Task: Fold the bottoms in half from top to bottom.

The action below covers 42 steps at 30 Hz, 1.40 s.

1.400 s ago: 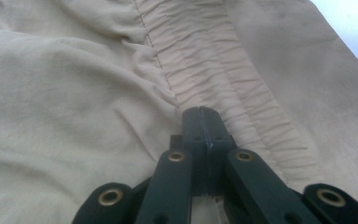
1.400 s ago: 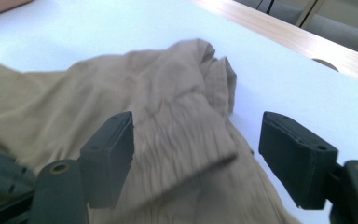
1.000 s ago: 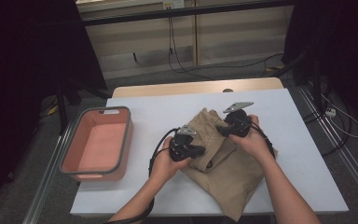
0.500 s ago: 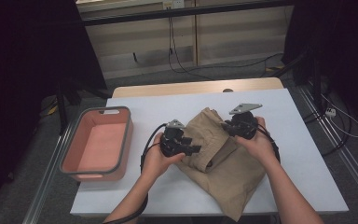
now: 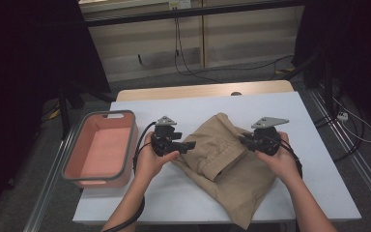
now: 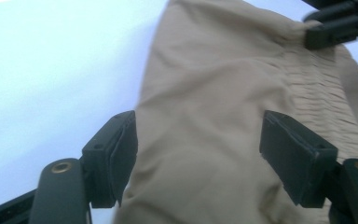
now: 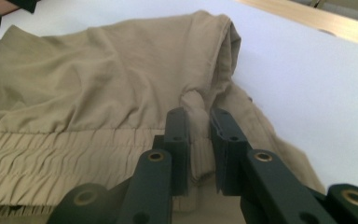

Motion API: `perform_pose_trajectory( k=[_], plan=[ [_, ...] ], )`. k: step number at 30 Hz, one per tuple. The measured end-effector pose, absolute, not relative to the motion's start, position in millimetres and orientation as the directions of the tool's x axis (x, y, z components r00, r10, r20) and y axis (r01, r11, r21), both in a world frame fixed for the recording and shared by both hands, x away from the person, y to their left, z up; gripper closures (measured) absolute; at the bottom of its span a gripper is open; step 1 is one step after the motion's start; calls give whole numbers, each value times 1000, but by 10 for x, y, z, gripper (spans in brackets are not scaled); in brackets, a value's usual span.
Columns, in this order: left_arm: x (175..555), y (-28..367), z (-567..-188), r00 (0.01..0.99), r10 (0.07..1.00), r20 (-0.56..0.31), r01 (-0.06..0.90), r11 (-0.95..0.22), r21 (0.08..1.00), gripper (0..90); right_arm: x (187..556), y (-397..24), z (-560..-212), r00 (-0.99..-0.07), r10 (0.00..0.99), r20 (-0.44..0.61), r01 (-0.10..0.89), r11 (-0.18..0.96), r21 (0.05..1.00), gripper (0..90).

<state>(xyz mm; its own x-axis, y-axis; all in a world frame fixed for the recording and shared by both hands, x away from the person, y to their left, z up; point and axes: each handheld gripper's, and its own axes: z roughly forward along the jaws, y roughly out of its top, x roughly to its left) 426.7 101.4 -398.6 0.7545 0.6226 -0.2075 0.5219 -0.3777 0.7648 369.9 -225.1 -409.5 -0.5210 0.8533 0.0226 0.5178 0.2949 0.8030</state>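
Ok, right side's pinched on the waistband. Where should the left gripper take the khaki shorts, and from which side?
Take the gathered elastic waistband on the left gripper's side of the khaki shorts, coming in level from the pink bin's side. The band is thick and ridged, a firmer bite than the smooth cloth now between its open jaws, and it would likely mirror the right gripper's pinch.

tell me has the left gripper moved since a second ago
Yes. In the high view the left gripper has shifted left, toward the pink bin, off the khaki shorts. Its jaws have just been opening, with nothing pinched between them.
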Motion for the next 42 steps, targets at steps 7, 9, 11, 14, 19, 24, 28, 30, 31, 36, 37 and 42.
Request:
perform_pose_trajectory(
  k=[7,9,11,14,19,24,28,30,31,36,37,42],
  plan=[
    [4290,1072,-4005,738,645,-197,536,-383,753,262,3677,-2256,-4257,-512,859,18,544,308,781,786],
    [4301,1093,-4013,737,649,-190,535,-388,750,261,3689,-2244,-4302,-510,860,10,548,315,775,780],
    [4305,1113,-4019,735,650,-191,539,-390,747,258,3705,-2244,-4337,-508,861,11,550,314,774,769],
    [4312,1129,-4021,730,659,-182,536,-386,750,253,3707,-2231,-4369,-507,862,6,549,318,773,746],
    [4321,1163,-4009,730,662,-172,536,-397,745,238,3712,-2220,-4397,-514,858,2,547,325,772,708],
    [4320,1158,-4019,727,667,-163,536,-403,742,234,3715,-2211,-4374,-506,862,10,542,309,781,658],
    [4321,1170,-4013,720,672,-172,541,-389,746,230,3708,-2207,-4316,-510,860,18,528,297,796,591],
    [4325,1185,-4005,719,674,-169,539,-388,747,228,3699,-2201,-4291,-506,862,20,527,291,799,536],
    [4326,1188,-4004,719,675,-168,539,-387,748,227,3691,-2196,-4280,-511,859,15,523,297,799,515],
    [4326,1207,-3996,715,679,-170,542,-383,748,223,3694,-2187,-4291,-492,870,30,546,281,789,394],
    [4325,1208,-3996,713,681,-169,541,-381,749,223,3696,-2189,-4296,-493,869,36,551,280,786,391],
    [4319,1201,-4002,714,680,-168,547,-391,740,219,3685,-2197,-4310,-496,867,49,562,278,779,338]
  ],
)
